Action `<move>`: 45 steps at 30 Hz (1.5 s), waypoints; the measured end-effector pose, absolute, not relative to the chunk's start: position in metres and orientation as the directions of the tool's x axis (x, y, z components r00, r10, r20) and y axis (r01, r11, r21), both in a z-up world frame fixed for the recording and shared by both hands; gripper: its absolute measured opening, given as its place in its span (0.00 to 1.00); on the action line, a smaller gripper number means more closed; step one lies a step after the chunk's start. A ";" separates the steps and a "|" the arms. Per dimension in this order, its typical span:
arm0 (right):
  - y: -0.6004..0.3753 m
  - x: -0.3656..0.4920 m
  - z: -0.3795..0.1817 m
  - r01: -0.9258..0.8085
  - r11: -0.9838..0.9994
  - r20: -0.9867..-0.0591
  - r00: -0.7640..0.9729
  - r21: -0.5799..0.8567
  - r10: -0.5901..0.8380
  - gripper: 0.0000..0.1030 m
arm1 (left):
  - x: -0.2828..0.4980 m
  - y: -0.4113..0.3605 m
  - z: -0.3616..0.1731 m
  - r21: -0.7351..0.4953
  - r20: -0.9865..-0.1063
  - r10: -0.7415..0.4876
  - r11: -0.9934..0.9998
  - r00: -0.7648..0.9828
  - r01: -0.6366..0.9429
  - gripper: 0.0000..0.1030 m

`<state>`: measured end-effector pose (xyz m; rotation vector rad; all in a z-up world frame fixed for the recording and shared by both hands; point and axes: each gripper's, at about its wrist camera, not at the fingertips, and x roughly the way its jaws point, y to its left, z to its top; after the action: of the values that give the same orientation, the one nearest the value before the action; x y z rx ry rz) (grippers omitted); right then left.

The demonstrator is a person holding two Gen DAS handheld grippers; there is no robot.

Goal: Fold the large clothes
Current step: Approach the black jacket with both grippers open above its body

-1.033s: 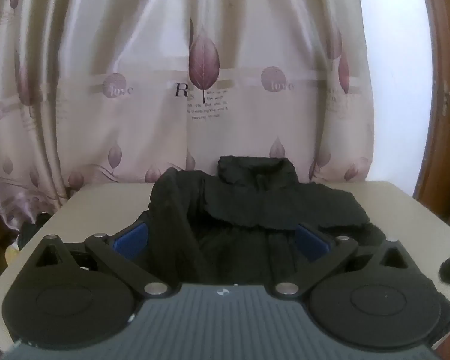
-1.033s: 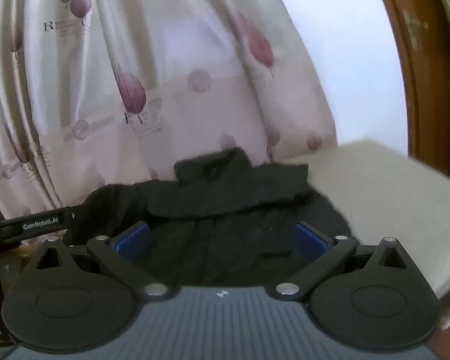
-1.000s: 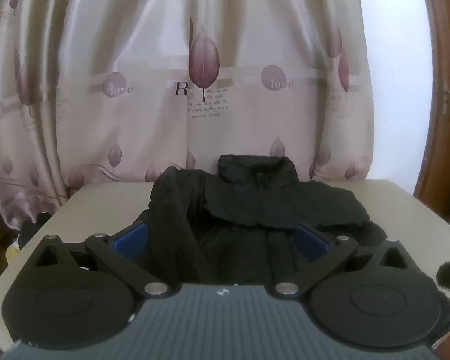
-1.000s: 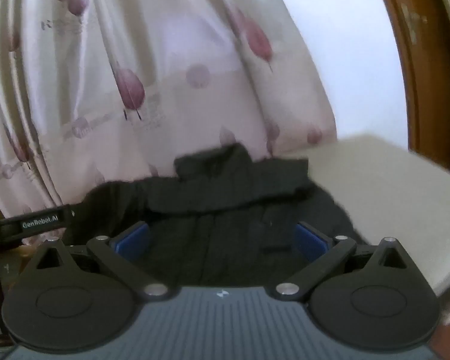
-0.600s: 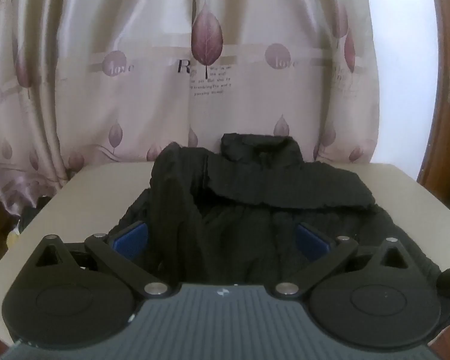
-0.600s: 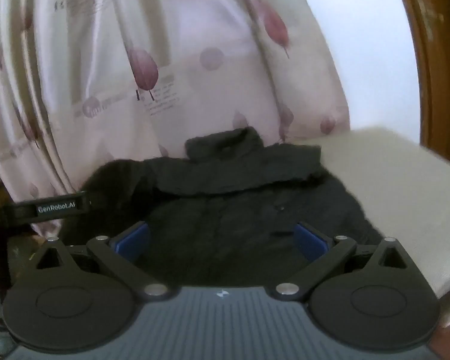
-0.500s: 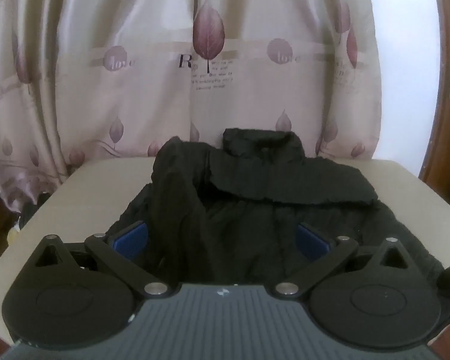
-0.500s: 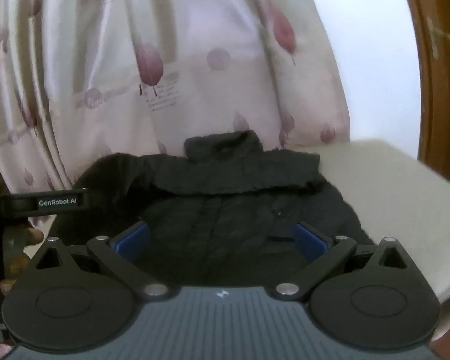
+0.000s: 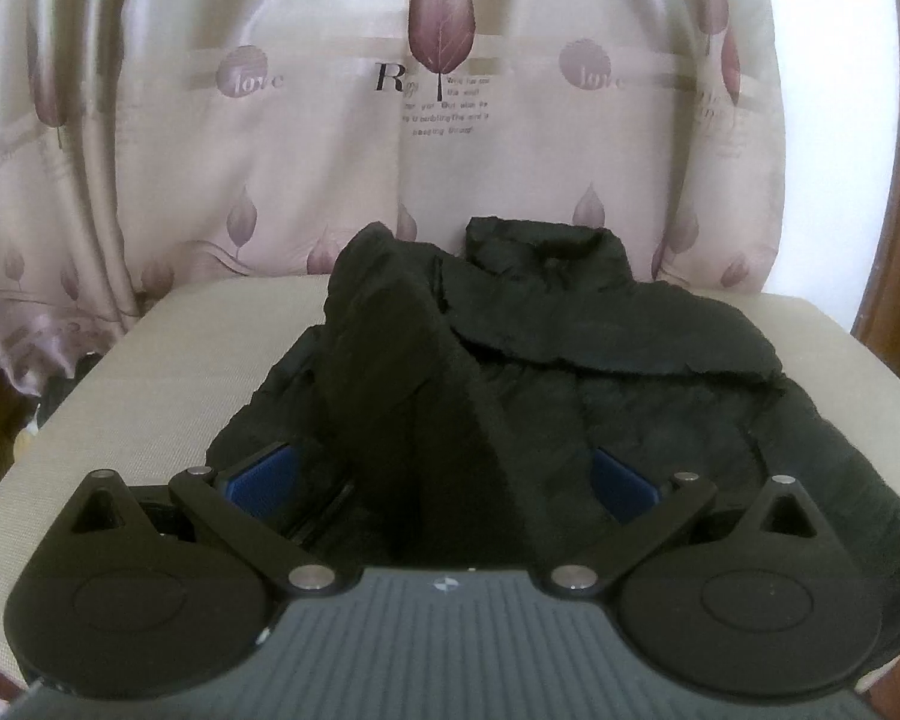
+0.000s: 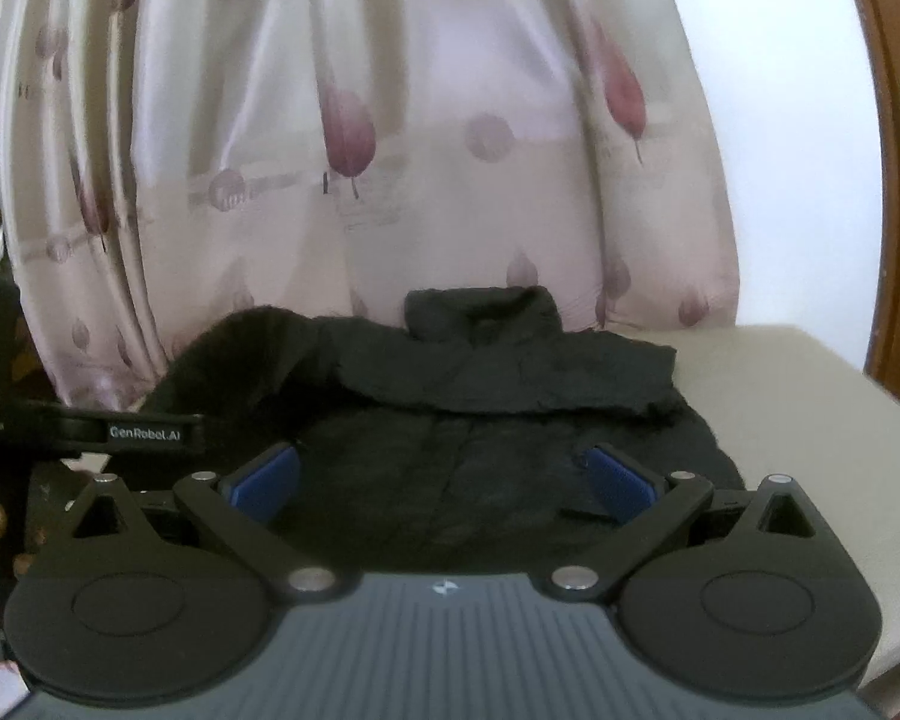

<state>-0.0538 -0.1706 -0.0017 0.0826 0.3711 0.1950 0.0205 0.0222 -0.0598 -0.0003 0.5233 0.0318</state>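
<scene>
A black jacket [image 9: 630, 372] lies spread on a beige table [image 9: 150, 396], collar [image 9: 546, 246] at the far side by the curtain. One sleeve [image 9: 402, 372] is folded across the front and runs toward me between the blue pads of my left gripper [image 9: 442, 474], which is open and low over the jacket's near left part. My right gripper [image 10: 441, 474] is open too, hovering over the near hem of the jacket [image 10: 498, 396]. In the right wrist view the left gripper [image 10: 120, 432] shows at the left edge.
A pink leaf-print curtain [image 9: 450, 120] hangs right behind the table. A brown wooden door frame [image 10: 894, 180] stands at the right. Bare tabletop [image 10: 798, 420] lies right of the jacket, and the table's left edge drops off near dark clutter.
Both views have shifted: the jacket now sits higher in the left wrist view, with more table showing. The left gripper has moved further into the right wrist view. Both grippers stay open.
</scene>
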 end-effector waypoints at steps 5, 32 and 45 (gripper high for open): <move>-0.164 -0.049 -0.011 -0.132 0.983 -0.410 0.896 0.124 0.172 1.00 | 0.021 0.030 -0.059 0.005 -0.505 0.028 1.000 0.863 -0.029 1.00; -0.151 -0.048 -0.020 -0.262 0.958 -0.424 0.860 0.113 0.285 1.00 | 0.029 0.038 -0.068 0.083 -0.527 0.053 0.996 0.848 -0.010 1.00; -0.156 -0.042 -0.026 -0.268 0.942 -0.450 0.829 0.204 0.333 1.00 | 0.031 0.036 -0.071 0.122 -0.505 0.053 0.993 0.862 0.011 0.97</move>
<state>-0.0416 -0.1557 -0.0255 0.1342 0.5008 0.3195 0.0311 0.0364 -0.0708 0.1219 0.5320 0.0220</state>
